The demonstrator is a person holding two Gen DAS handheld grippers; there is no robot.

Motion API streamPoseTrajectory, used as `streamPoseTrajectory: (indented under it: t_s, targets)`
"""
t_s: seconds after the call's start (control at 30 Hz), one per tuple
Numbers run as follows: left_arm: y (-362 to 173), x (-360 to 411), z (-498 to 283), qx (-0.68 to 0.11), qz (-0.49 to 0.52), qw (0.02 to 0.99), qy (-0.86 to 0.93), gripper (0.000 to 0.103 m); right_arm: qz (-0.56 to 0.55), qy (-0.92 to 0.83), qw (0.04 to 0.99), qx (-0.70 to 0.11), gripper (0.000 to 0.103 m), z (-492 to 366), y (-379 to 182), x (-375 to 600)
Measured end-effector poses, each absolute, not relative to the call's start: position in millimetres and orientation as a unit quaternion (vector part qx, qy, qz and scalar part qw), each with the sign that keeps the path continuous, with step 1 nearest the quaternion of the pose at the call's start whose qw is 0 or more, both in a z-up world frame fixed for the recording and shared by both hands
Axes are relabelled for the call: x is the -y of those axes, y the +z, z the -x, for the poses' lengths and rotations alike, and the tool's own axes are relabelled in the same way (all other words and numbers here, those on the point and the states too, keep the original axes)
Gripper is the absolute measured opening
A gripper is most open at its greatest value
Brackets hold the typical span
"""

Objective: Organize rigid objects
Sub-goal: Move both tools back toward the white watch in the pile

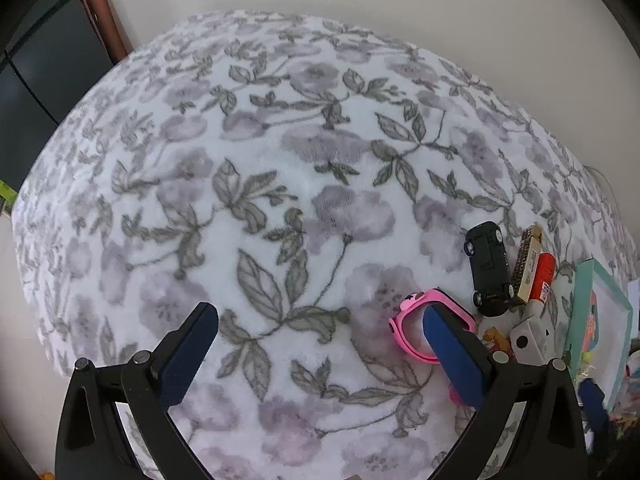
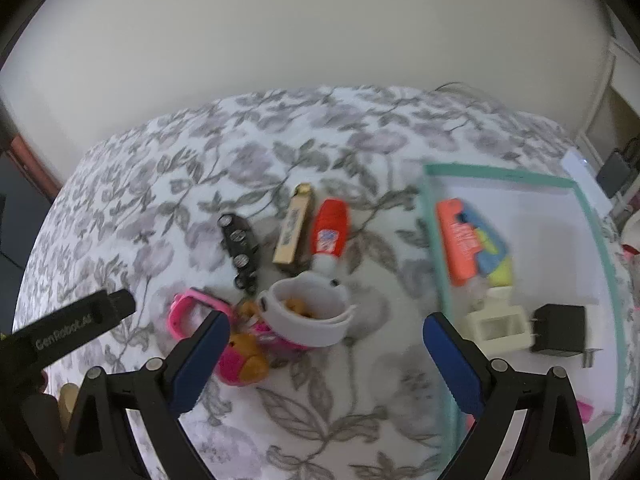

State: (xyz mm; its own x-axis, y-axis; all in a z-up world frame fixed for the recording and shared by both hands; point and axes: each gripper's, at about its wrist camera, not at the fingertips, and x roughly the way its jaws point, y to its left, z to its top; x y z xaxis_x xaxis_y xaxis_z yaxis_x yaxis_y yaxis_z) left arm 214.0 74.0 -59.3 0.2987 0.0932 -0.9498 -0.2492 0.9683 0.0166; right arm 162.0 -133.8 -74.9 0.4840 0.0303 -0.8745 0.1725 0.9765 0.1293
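Loose items lie on a floral blanket (image 1: 280,184). A pink watch (image 1: 408,328) lies by my left gripper's right finger; it also shows in the right wrist view (image 2: 182,308). Beside it are a black toy car (image 1: 488,268), a gold patterned box (image 1: 528,264) and a red tube (image 1: 544,272). In the right wrist view I see the car (image 2: 240,244), the box (image 2: 294,226), the tube (image 2: 330,232), a white watch band (image 2: 312,312) and a pink-and-orange toy (image 2: 244,360). My left gripper (image 1: 320,312) is open and empty. My right gripper (image 2: 326,324) is open and empty above the white band.
A teal-rimmed white tray (image 2: 580,188) at the right holds an orange tube (image 2: 460,240), a cream plug (image 2: 500,326) and a black charger (image 2: 558,330). The tray's edge shows in the left wrist view (image 1: 580,312). A pale wall stands behind the blanket.
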Motion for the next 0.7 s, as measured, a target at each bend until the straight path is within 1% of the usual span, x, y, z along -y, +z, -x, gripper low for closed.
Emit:
streamPoseTrajectory:
  t_s: [0.13, 0.3, 0.53, 0.7]
  targets:
    - [-71, -71, -219, -0.596, 0.063, 0.794, 0.103, 0.102, -0.133, -0.014, 0.839, -0.528, 0.099, -166, -94, 125]
    - [-87, -67, -225, -0.614, 0.062, 0.78, 0.1, 0.102, -0.15, -0.006, 0.829, -0.538, 0.099, -172, -109, 120]
    - [-97, -70, -228, -0.621, 0.063, 0.774, 0.107, 0.102, -0.147, -0.019, 0.826, -0.543, 0.097, -184, -126, 111]
    - [-105, -70, -233, -0.626, 0.055, 0.77, 0.109, 0.102, -0.135, -0.028, 0.834, -0.535, 0.096, -187, -127, 108]
